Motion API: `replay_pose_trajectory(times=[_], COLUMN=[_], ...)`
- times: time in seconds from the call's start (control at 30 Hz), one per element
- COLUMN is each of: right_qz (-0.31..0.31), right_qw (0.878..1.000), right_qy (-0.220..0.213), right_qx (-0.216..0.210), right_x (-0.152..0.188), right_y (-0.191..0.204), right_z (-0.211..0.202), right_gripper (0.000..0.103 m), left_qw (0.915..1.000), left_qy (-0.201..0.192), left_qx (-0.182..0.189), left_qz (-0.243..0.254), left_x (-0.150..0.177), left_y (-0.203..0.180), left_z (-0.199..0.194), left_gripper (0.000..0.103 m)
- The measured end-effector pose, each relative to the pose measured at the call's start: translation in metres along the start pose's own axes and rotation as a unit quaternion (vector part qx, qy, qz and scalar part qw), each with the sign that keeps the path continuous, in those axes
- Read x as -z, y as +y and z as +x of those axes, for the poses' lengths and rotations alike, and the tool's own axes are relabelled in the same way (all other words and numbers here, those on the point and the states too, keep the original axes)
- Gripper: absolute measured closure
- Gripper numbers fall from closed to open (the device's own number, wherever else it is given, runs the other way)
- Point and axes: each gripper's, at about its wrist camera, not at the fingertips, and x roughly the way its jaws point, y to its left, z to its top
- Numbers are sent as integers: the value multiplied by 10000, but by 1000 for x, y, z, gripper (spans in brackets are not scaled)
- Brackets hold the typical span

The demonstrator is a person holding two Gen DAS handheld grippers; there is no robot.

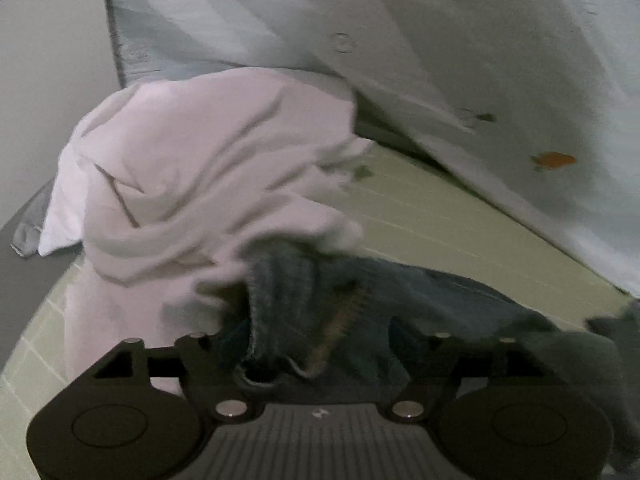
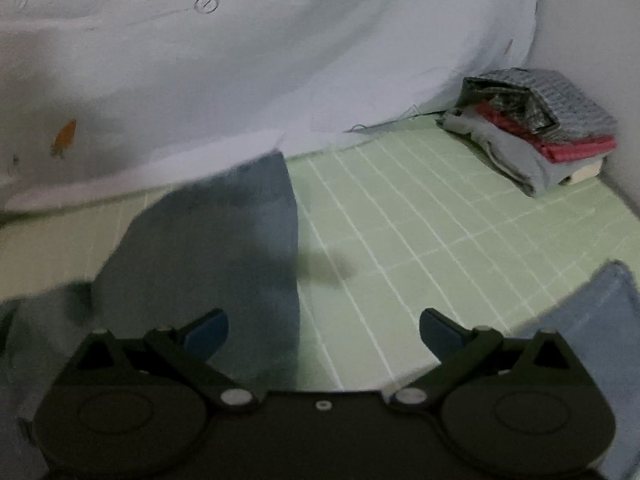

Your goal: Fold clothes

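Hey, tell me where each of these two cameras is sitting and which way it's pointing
Left wrist: on the left claw, facing down along it at jeans and a white garment; only the claw shows.
Right wrist: on the open right claw, facing down over the green mat toward a folded stack; only the claw shows.
Shared: the mat, the jeans, the pale sheet with an orange mark.

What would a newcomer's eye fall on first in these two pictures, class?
Probably the big crumpled pale pink garment, heaped on the green checked sheet in the left wrist view. Next, the dark jeans bunched just in front of the left gripper. In the right wrist view, a small stack of folded clothes sits in the far right corner.
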Motion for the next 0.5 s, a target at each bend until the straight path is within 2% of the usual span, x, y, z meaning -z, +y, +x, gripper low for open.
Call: replay_pose_trajectory(times=[0.03,0.1,0.17,0.2,0.27,0.37,0.43,0.5], right_qz=[31,-75,-307,-437,-490,-283,-176,-78], right_qw=[10000,9998,9991,9985,9973,9950,9937,9923], right_qy=[-12,24,91,123,173,321,428,508], right_qx=[-87,-205,-273,-310,-518,-903,-1022,-1131], right_x=[-4,-13,-20,-23,-28,-31,-31,-31], right_y=[-2,1,8,12,15,14,11,8], right_z=[7,23,40,48,59,75,85,94], right_gripper=[0,0,1,1,4,7,9,15], left_qw=[10000,9996,9987,9983,9983,9965,9942,9918], left_qy=[39,122,221,288,522,831,1027,1098], left_qx=[-29,-209,-388,-441,-195,-72,-293,-492], left_qz=[35,170,261,262,194,97,141,434], left_x=[4,12,18,22,29,40,48,55], left_y=[-8,-28,-46,-54,-66,-84,-94,-102], left_z=[-3,-6,-6,-7,-3,5,14,19], left_gripper=[14,13,6,5,5,5,5,5])
